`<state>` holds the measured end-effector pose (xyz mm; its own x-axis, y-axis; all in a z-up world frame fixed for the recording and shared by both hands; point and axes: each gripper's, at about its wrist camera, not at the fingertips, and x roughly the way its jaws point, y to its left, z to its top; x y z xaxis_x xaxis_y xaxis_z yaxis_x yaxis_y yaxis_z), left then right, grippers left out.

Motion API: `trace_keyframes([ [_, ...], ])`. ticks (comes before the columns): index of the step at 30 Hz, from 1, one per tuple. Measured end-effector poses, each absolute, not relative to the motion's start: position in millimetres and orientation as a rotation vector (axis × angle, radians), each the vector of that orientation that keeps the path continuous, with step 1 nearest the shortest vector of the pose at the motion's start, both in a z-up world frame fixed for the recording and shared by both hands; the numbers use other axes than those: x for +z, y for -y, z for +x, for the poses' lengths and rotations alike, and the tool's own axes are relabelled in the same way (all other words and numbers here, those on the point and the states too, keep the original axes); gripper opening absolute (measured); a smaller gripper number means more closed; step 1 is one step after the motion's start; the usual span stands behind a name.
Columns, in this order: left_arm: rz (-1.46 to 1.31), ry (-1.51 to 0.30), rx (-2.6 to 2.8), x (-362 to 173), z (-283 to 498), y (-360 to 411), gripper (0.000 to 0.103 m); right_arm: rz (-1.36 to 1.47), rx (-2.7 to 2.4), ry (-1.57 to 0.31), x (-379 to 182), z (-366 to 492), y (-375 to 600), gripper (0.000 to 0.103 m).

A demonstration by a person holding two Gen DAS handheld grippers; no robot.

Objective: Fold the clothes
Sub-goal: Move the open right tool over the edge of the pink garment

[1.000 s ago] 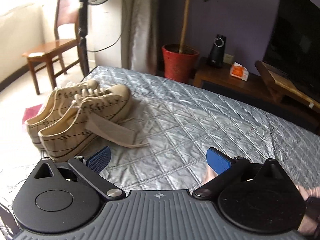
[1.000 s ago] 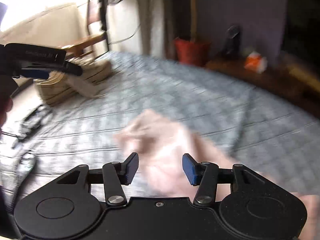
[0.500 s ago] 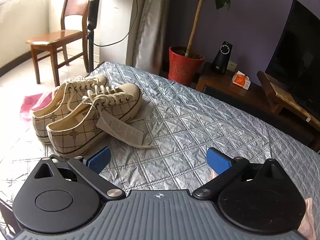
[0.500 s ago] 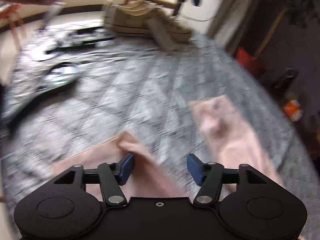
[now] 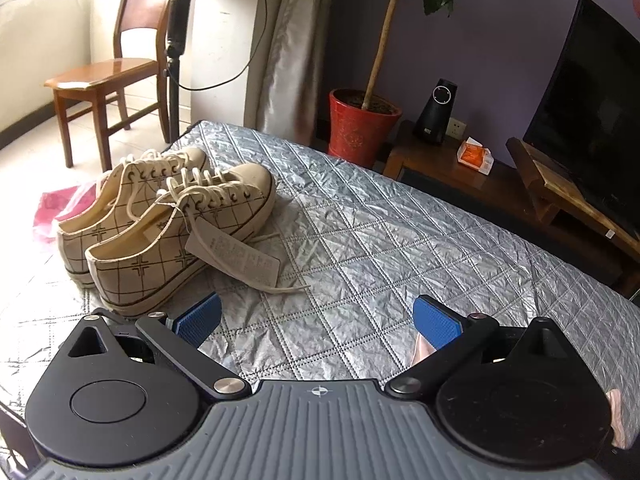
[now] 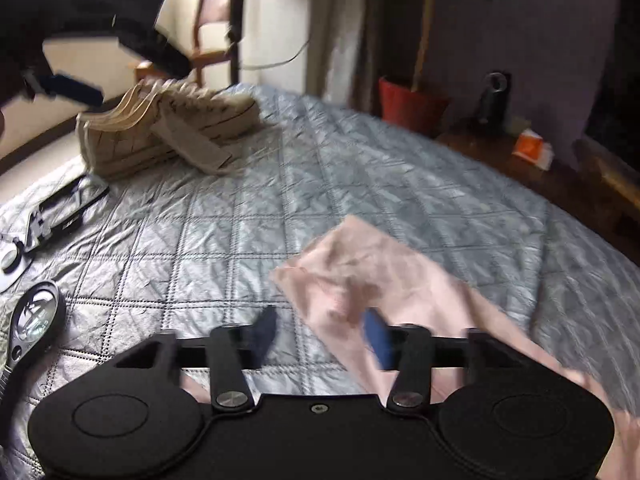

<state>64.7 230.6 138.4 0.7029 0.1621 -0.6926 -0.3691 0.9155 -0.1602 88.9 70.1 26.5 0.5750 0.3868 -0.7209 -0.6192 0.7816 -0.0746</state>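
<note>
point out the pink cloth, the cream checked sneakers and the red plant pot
pink cloth (image 6: 384,276): right wrist view, its upper middle
cream checked sneakers (image 5: 224,196): left wrist view, near shoe's laces
red plant pot (image 5: 360,132): left wrist view, front wall

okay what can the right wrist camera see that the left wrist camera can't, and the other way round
Only the right wrist view shows most of the pink garment spread on the quilt, the magnifying glass and dark flat items at the left edge, and the left gripper hovering near the shoes. Its own right gripper has just been closing, with a fold of the garment between the jaws, not clearly pinched.

Only the left wrist view shows the television and the paper tag sharply.

Both show the shoes, silver quilt, red pot, chair and speaker.
</note>
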Motion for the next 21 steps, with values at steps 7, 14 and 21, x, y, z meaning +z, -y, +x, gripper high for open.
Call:
trace_keyframes([
  [7, -0.316, -0.738, 0.301, 138.2, 63.4, -238.2, 0.103, -0.315, 0.638, -0.810, 20.1, 107.2, -86.9, 0.039],
  [14, -0.340, -0.745, 0.299, 137.7, 59.7, -245.9, 0.103, -0.500, 0.857, -0.751, 45.3, 36.7, -64.2, 0.067],
  [21, -0.326, -0.756, 0.293, 135.2, 60.7, -241.8, 0.103, -0.714, 0.784, -0.713, 3.7, 4.3, -80.3, 0.066],
])
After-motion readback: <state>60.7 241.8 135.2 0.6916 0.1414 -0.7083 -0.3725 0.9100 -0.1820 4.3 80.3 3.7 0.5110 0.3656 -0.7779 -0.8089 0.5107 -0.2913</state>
